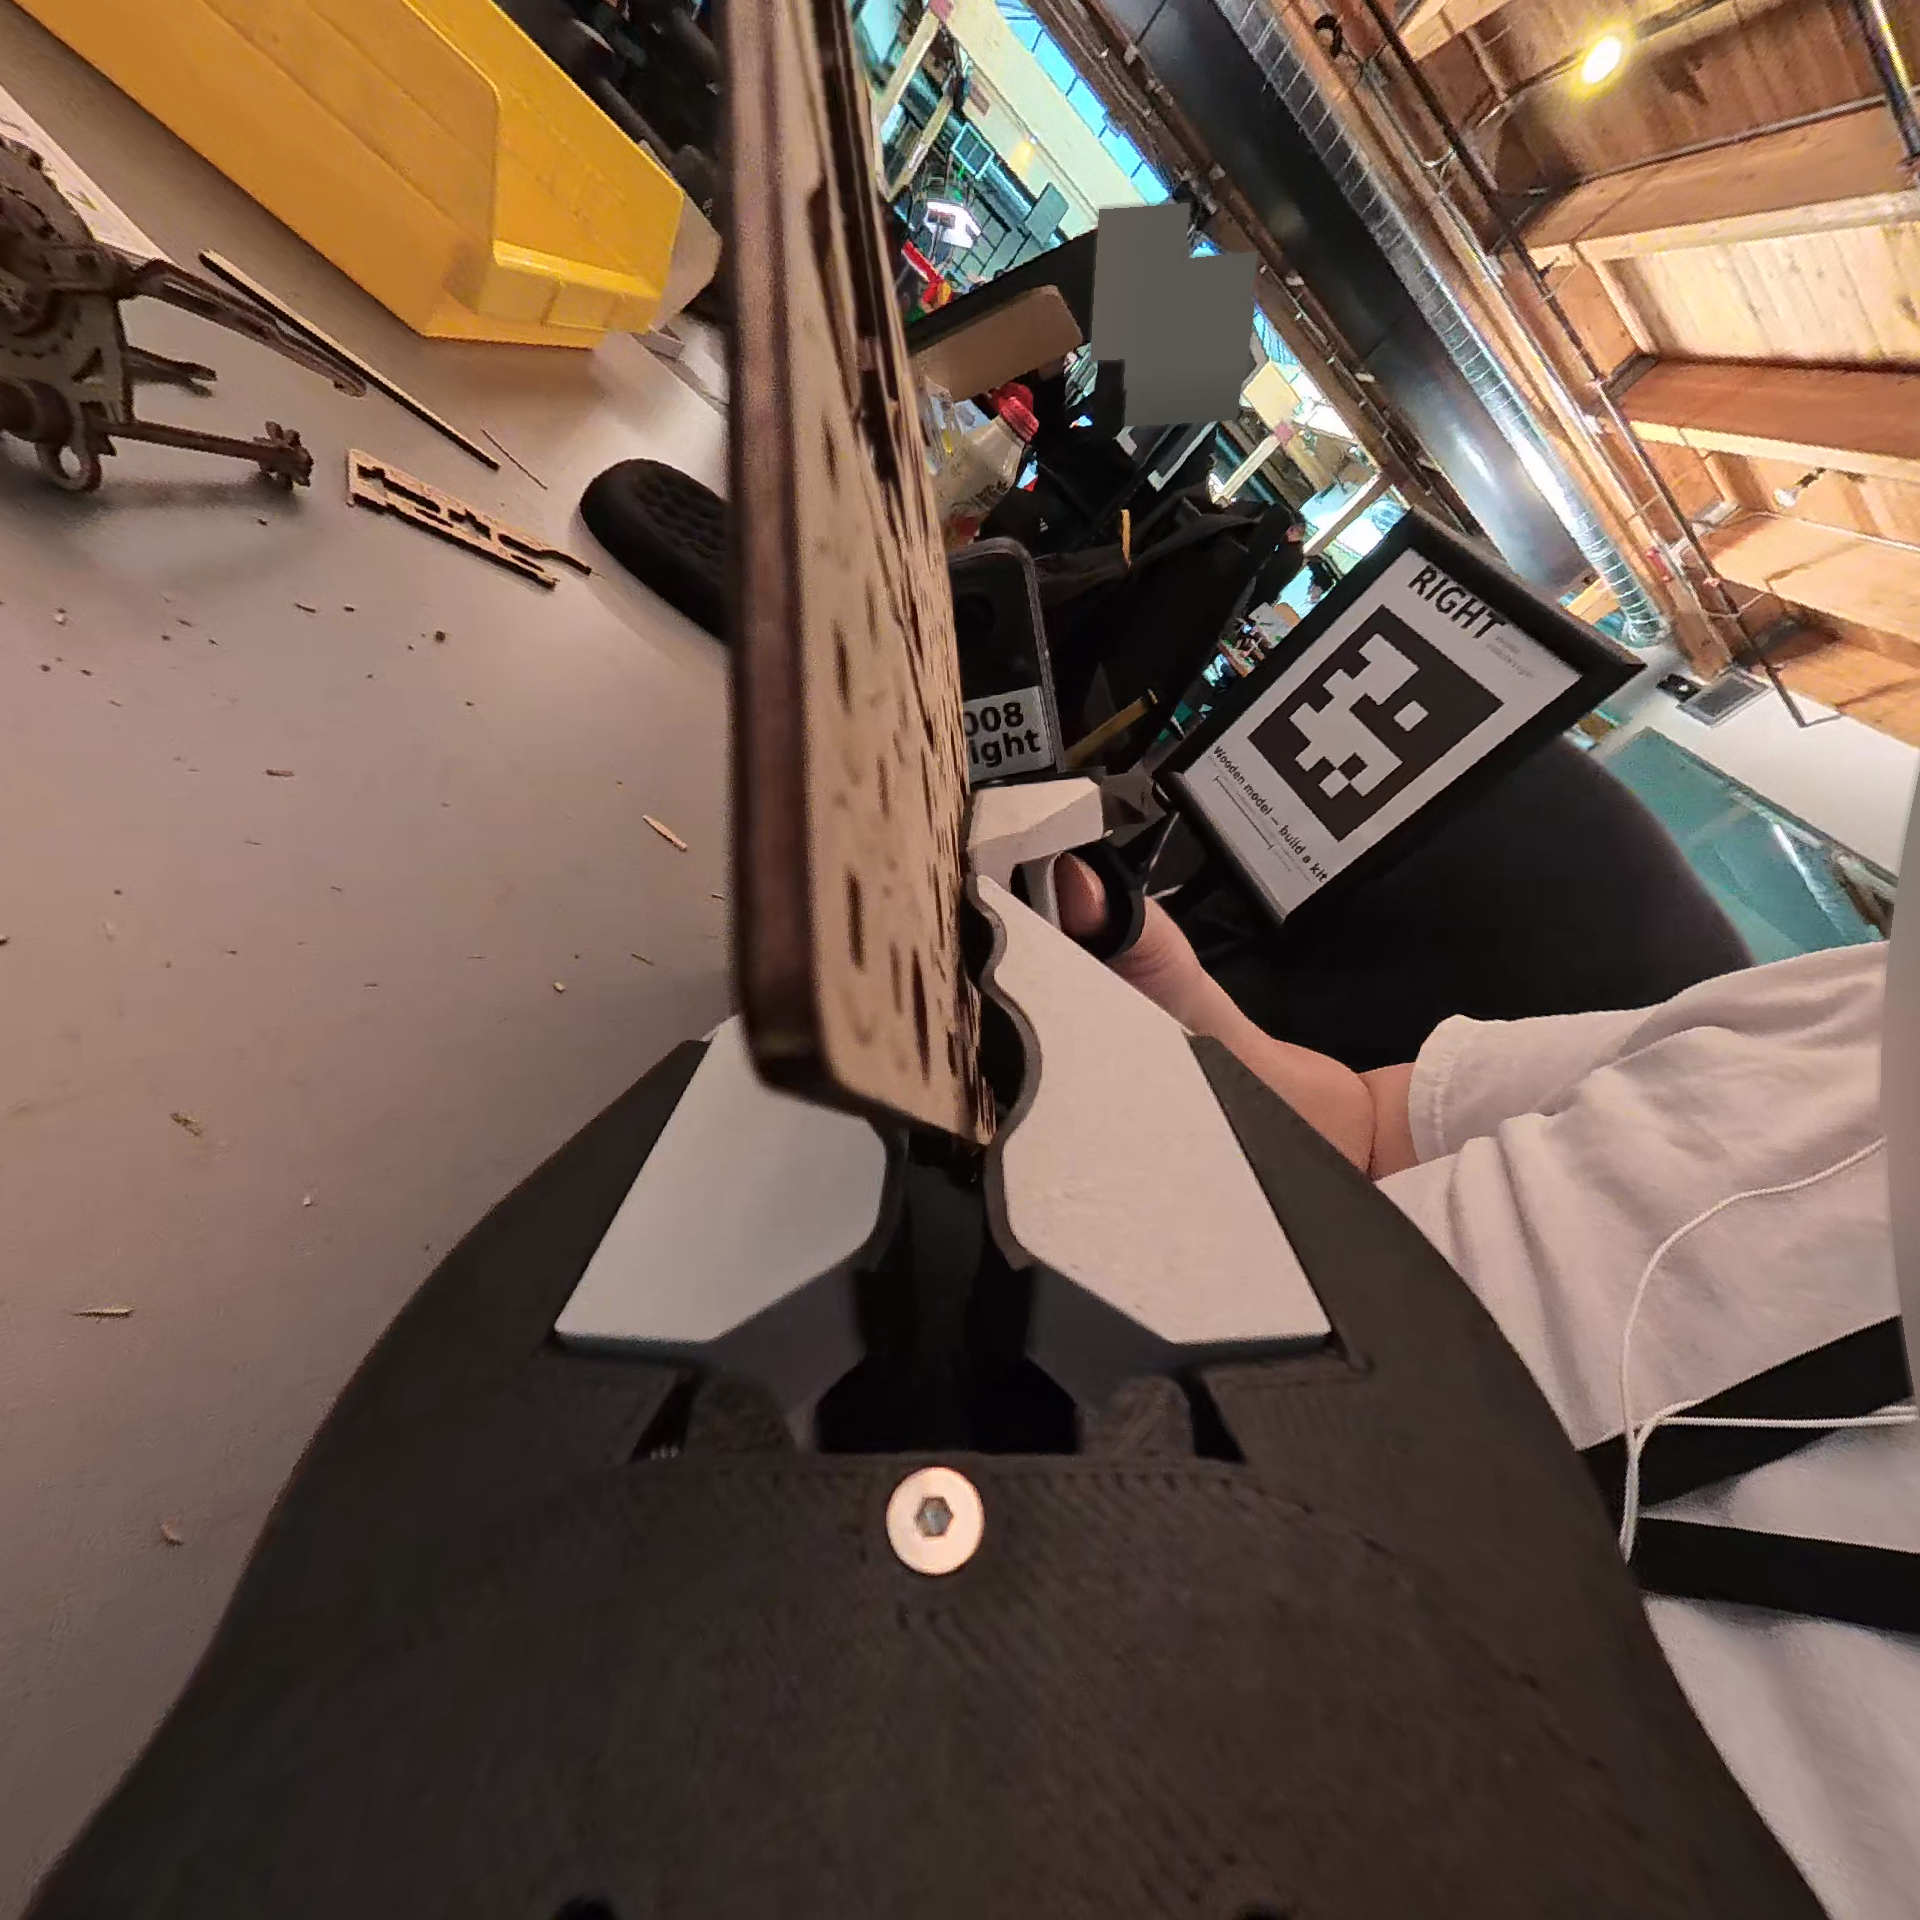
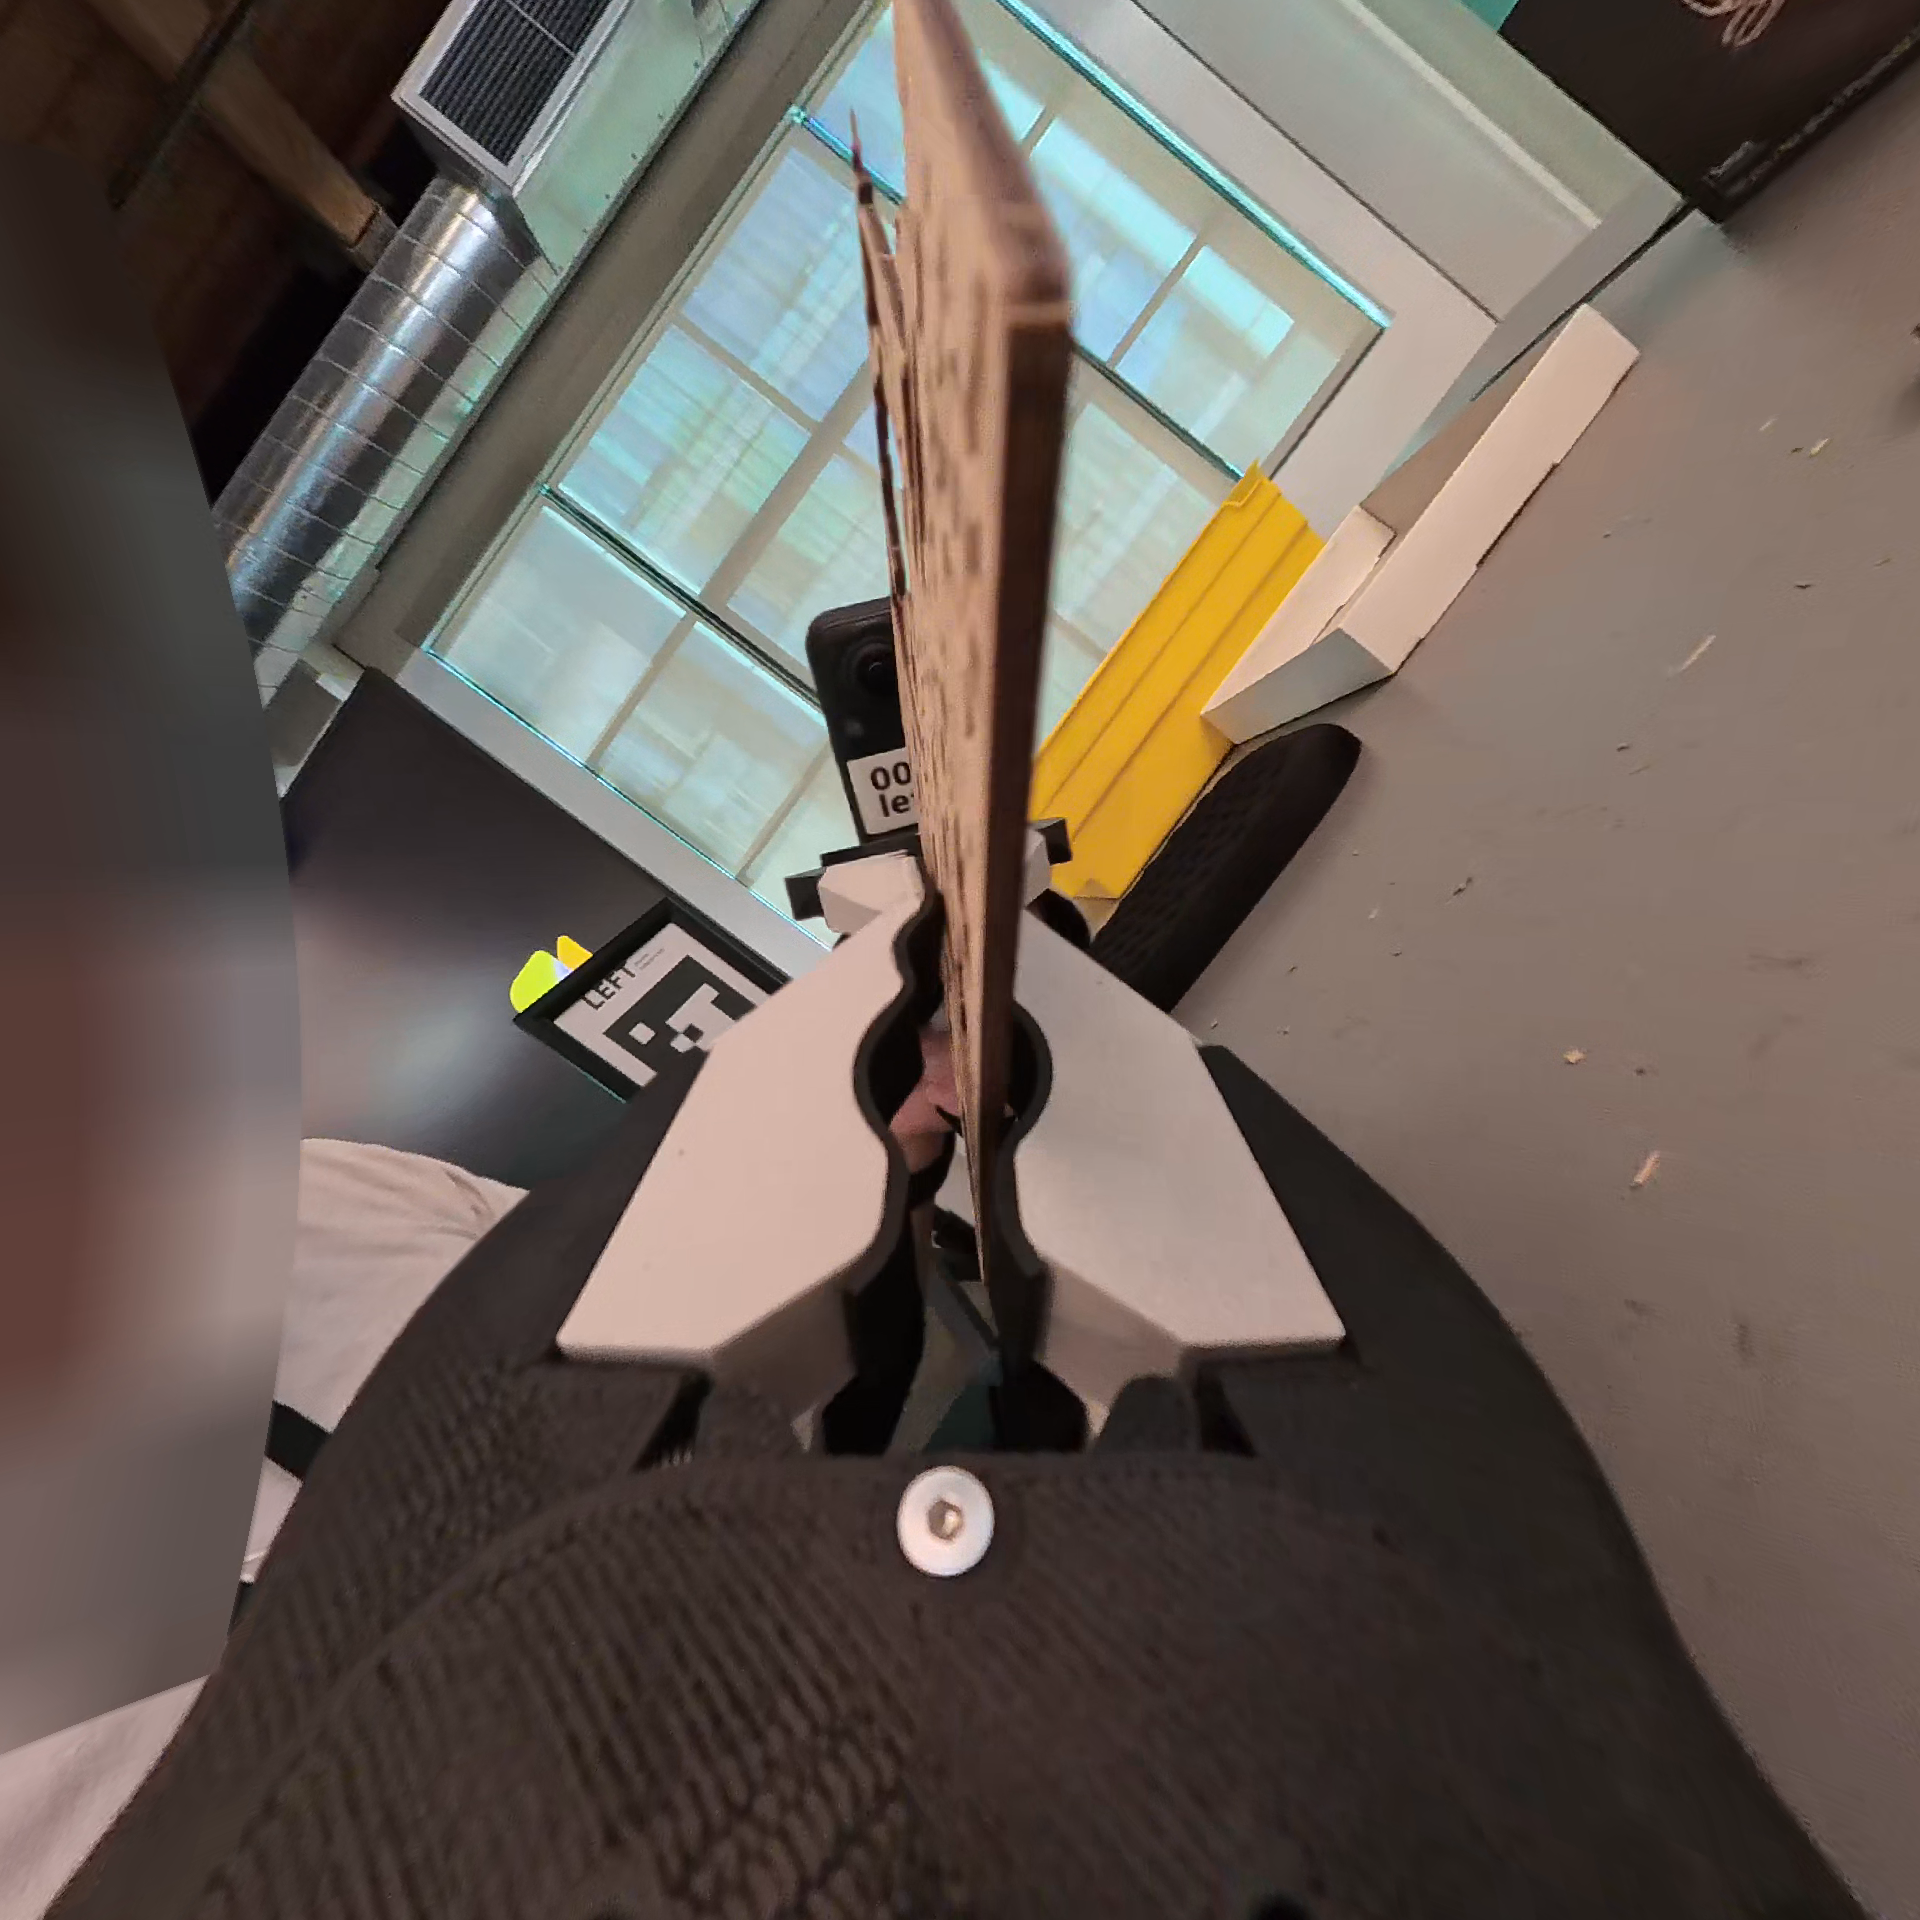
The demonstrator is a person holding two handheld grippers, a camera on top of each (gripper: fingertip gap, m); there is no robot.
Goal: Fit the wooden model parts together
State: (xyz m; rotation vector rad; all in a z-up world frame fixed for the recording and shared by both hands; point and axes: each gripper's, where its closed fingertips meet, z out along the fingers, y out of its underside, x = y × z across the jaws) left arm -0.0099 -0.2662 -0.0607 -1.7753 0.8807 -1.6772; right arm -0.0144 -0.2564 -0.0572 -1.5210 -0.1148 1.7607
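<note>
A thin laser-cut wooden sheet with many cut-out part outlines is held on edge above the table. My left gripper is shut on its near corner. My right gripper is shut on the same sheet from the opposite side. Its white fingers show behind the sheet in the left wrist view, and the left gripper shows beyond the sheet in the right wrist view. A partly built wooden model and a loose wooden part lie on the grey table.
A yellow bin, a thin wooden strip and a black mesh object are on the table. A framed marker card stands at right. A white box sits by the yellow bin. Wood chips litter the table. Left and right tips are no more than a few centimetres apart. From either gripper's tips it is about 25 cm to the partly built wooden model.
</note>
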